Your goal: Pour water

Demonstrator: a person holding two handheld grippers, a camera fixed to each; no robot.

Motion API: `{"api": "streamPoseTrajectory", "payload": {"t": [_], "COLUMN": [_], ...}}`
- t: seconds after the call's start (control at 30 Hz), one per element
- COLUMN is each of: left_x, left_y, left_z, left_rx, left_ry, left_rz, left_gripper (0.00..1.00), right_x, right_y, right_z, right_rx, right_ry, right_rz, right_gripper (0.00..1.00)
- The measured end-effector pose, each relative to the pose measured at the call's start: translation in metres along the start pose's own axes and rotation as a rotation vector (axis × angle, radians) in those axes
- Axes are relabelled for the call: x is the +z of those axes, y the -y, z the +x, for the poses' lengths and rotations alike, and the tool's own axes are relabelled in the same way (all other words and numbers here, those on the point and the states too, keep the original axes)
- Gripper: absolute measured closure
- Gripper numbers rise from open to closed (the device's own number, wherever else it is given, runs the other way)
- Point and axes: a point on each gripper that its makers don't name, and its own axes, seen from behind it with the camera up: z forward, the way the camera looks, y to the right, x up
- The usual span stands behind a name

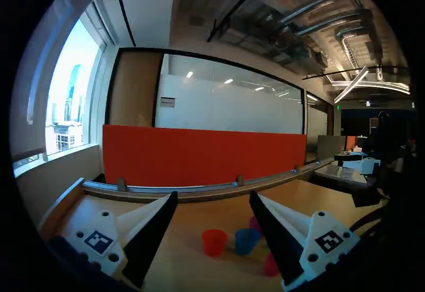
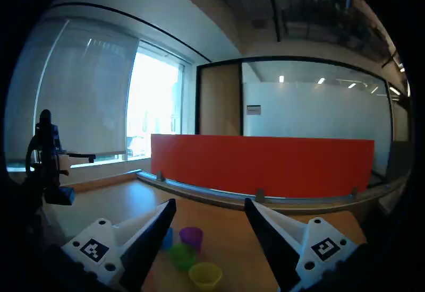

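Note:
Several small plastic cups stand on the wooden desk. In the left gripper view I see a red cup (image 1: 214,241), a blue cup (image 1: 246,240), a pink cup (image 1: 271,265) half hidden by my right finger, and a purple one (image 1: 255,223) behind. My left gripper (image 1: 212,203) is open above and short of them, holding nothing. In the right gripper view a purple cup (image 2: 191,237), a green cup (image 2: 182,255), a yellow cup (image 2: 205,275) and a blue cup (image 2: 167,238) stand low in the picture. My right gripper (image 2: 210,204) is open and holds nothing.
An orange divider panel (image 1: 202,156) with a metal rail runs along the desk's far edge. A window (image 1: 69,106) lies to the left. A black stand (image 2: 45,159) with a device rises at the left of the right gripper view. Other desks (image 1: 345,172) stretch off to the right.

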Motion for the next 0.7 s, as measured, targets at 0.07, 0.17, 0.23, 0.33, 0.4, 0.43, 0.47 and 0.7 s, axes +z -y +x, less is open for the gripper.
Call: {"api": "streamPoseTrajectory", "payload": {"t": [0.07, 0.17, 0.23, 0.33, 0.4, 0.43, 0.47, 0.7], "left_x": [0.001, 0.004, 0.005, 0.008, 0.009, 0.01, 0.011, 0.016], "left_y": [-0.003, -0.006, -0.008, -0.011, -0.013, -0.015, -0.016, -0.029], "left_z": [-0.004, -0.006, -0.006, -0.006, -0.005, -0.005, -0.005, -0.001], "left_rx": [-0.007, -0.009, -0.009, -0.009, -0.011, -0.014, -0.016, -0.04], "left_ry": [0.012, 0.021, 0.024, 0.021, 0.018, 0.016, 0.015, 0.008], "left_rz": [-0.017, -0.042, -0.053, -0.073, -0.09, -0.102, -0.112, -0.192], "left_gripper": [0.0, 0.0, 0.0, 0.0, 0.0, 0.0, 0.0, 0.0], "right_x": [0.003, 0.006, 0.007, 0.008, 0.009, 0.009, 0.009, 0.013], "right_y": [0.005, 0.01, 0.013, 0.016, 0.019, 0.021, 0.023, 0.028], "right_z": [-0.001, -0.004, -0.004, -0.003, -0.002, -0.002, -0.002, -0.005], "right_rx": [-0.002, -0.01, -0.015, -0.017, -0.014, -0.011, -0.009, 0.011], "right_ry": [0.004, 0.007, 0.006, 0.001, -0.002, -0.004, -0.005, 0.004], "right_rz": [0.021, 0.047, 0.063, 0.084, 0.102, 0.115, 0.127, 0.184], "right_gripper": [0.01, 0.01, 0.01, 0.01, 0.01, 0.01, 0.01, 0.0]}}
